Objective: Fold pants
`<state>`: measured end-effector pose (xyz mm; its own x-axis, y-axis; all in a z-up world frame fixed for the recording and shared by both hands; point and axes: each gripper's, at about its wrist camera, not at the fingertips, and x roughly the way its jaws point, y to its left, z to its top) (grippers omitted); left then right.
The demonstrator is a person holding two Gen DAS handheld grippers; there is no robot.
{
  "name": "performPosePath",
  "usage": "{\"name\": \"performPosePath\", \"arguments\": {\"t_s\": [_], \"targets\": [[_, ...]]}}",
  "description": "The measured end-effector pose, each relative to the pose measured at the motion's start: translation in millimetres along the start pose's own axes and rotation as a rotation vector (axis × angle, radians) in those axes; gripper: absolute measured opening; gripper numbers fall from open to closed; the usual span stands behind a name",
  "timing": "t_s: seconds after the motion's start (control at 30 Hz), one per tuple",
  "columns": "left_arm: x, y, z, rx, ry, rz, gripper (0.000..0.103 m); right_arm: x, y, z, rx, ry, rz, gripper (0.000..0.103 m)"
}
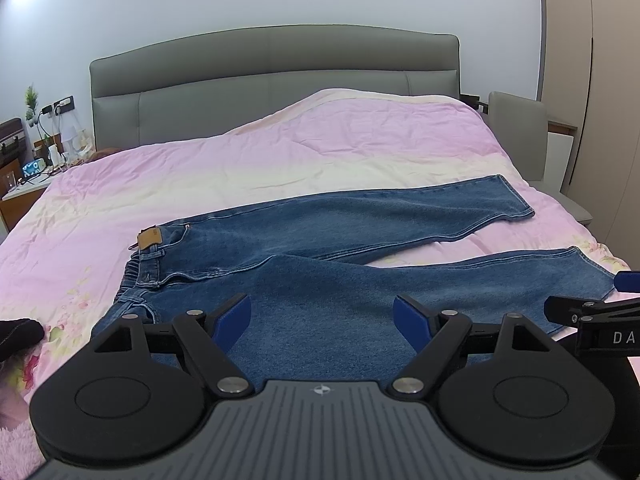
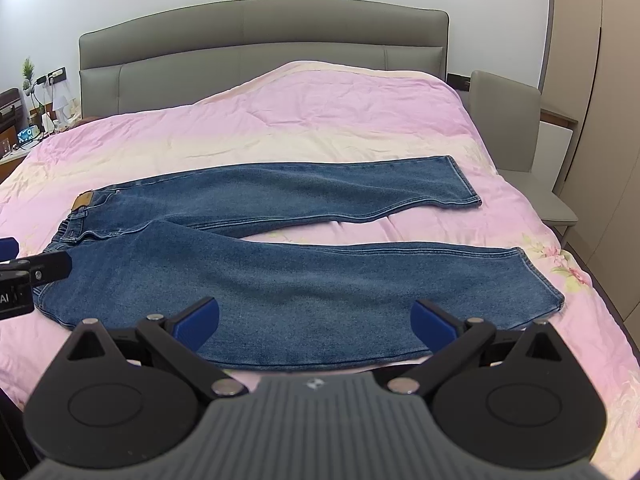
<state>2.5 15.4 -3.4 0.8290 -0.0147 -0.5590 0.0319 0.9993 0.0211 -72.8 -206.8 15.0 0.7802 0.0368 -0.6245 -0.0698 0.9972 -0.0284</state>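
Blue jeans (image 1: 340, 240) lie spread flat on the pink bed cover, waistband with a tan leather patch (image 1: 149, 238) at the left, both legs reaching right and splayed apart. They also show in the right wrist view (image 2: 280, 264). My left gripper (image 1: 322, 320) is open and empty, hovering over the near leg close to the seat. My right gripper (image 2: 316, 318) is open and empty over the near leg further right. Each gripper shows at the other view's edge: the right one (image 1: 600, 312), the left one (image 2: 28, 276).
The pink quilt (image 1: 280, 168) covers the bed, with a grey headboard (image 1: 272, 80) behind. A cluttered nightstand (image 1: 28, 176) stands at the left. A grey chair (image 2: 516, 128) and a wardrobe stand at the right. A dark object (image 1: 18, 334) lies at the bed's left edge.
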Motion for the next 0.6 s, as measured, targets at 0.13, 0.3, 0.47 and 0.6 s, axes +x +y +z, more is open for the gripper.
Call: {"name": "performPosePath", "arguments": {"t_s": [0.13,0.3,0.47,0.6], "targets": [[1,-1,0,0.006,0.004,0.001,0.095,1,-1,-1,0.003,0.001,0.002,0.098],[8,1,1,0.017,0.011,-0.004,0.095,8,-7,1,0.012,0.01,0.008,0.098],[25,24,7,-0.023,0.054,0.007,0.095,21,-26,8,0.07,0.014,0.058,0.098],[46,47,13,-0.051,0.098,0.019,0.091,42,-42,16,0.055,0.053,0.047,0.098]]}}
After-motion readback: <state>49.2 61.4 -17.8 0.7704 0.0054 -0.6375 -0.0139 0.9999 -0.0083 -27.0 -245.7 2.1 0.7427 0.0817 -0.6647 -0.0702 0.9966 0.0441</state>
